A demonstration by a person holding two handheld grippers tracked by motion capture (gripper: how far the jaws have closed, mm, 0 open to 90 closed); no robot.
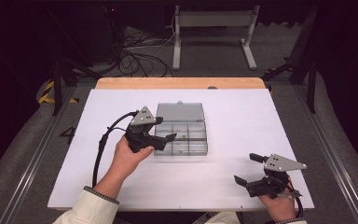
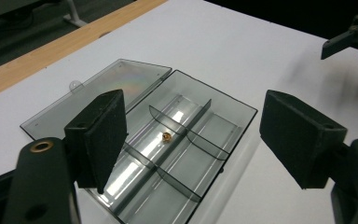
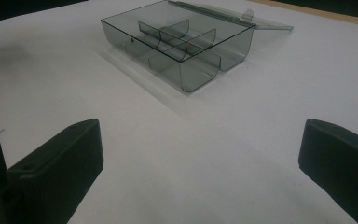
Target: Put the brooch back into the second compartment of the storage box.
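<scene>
A smoky clear plastic organiser box (image 1: 182, 137) (image 2: 182, 144) (image 3: 182, 46) lies open mid-table, its lid (image 1: 179, 112) (image 2: 98, 95) folded flat behind it. Dividers split it into several compartments. One small brass-coloured piece (image 2: 166, 136) (image 1: 184, 136) rests in a middle compartment. My left gripper (image 1: 163, 129) (image 2: 191, 140) hovers open at the box's left end, jaws spread wide above the compartments, holding nothing. My right gripper (image 1: 247, 169) (image 3: 200, 158) stands open and empty near the table's front right, well away from the box.
The white table top (image 1: 242, 116) ends in a wooden strip (image 1: 182, 83) at the far edge. Beyond it on the floor stand a grey metal frame (image 1: 214, 32) and loose cables (image 1: 140, 58). A black cable (image 1: 103, 140) trails from the left gripper.
</scene>
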